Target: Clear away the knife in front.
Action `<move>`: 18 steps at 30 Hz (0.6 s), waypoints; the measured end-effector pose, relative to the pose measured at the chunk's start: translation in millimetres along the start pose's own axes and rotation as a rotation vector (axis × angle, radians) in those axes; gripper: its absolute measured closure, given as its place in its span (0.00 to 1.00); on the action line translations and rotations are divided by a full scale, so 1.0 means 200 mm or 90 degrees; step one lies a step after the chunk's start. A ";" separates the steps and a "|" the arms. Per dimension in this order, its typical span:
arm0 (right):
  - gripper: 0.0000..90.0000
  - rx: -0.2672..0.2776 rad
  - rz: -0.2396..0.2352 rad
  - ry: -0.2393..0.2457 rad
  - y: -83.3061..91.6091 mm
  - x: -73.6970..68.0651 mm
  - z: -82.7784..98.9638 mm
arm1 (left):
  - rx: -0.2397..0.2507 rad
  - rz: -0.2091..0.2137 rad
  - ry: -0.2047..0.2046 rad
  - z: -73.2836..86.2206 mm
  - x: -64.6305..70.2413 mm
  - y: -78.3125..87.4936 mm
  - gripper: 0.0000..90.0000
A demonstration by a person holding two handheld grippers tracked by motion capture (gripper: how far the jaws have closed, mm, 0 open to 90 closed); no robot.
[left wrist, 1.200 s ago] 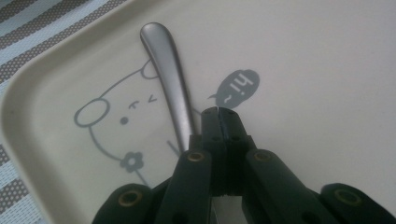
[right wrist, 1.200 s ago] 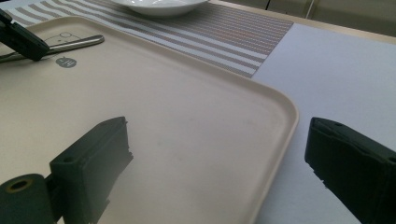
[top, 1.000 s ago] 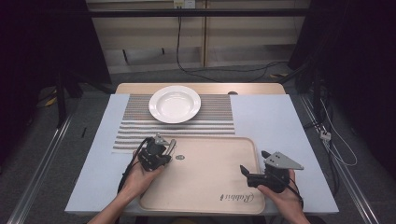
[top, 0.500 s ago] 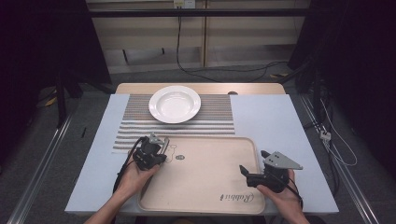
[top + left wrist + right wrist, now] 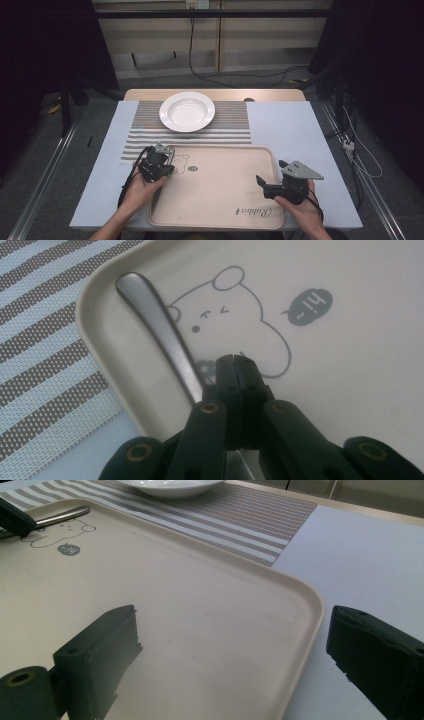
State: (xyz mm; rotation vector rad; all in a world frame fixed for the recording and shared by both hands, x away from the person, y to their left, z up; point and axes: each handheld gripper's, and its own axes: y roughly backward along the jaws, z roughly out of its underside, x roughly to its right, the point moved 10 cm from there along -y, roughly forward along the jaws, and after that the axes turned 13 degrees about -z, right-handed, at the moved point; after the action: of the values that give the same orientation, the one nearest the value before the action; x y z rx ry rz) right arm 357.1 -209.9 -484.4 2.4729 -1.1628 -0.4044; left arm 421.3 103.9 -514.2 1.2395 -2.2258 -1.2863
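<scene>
— Starting at the left: the left gripper (image 5: 159, 161) sits over the tray's (image 5: 220, 210) near-left corner, its jaws pressed together. Is it pinching anything?

— From the left gripper view, the closed tips meet beside the metal utensil handle (image 5: 160, 325), not around it. The handle lies in the tray along its left rim, next to the bear drawing (image 5: 235, 325), its long axis running away from the gripper toward the striped mat (image 5: 145, 132).

— So the handle is just to one side of those tips. And the white plate (image 5: 187, 111)?

— Beyond the tray, on the mat, well apart.

— The right side?

— The right gripper (image 5: 264, 183) hovers over the tray's near-right part, jaws spread, nothing between them. The left one is by far the nearer to the handle; I'd judge it must open and shift sideways first.
</scene>
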 end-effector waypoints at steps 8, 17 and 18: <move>0.07 0.002 0.000 0.004 0.01 0.00 0.00 | -0.005 -0.005 -0.013 0.00 -0.01 0.00 1.00; 0.07 0.001 0.001 0.003 0.01 0.00 0.00 | -0.017 -0.019 -0.010 0.01 -0.02 0.00 1.00; 0.07 0.001 0.002 0.002 0.01 0.00 0.00 | -0.017 -0.021 -0.011 0.01 -0.02 0.00 1.00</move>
State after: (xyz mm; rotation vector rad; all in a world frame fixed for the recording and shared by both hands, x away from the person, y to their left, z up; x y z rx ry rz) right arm 354.8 -211.1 -483.7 2.4720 -1.1658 -0.3993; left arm 422.4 108.7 -513.7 1.2653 -2.2009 -1.3388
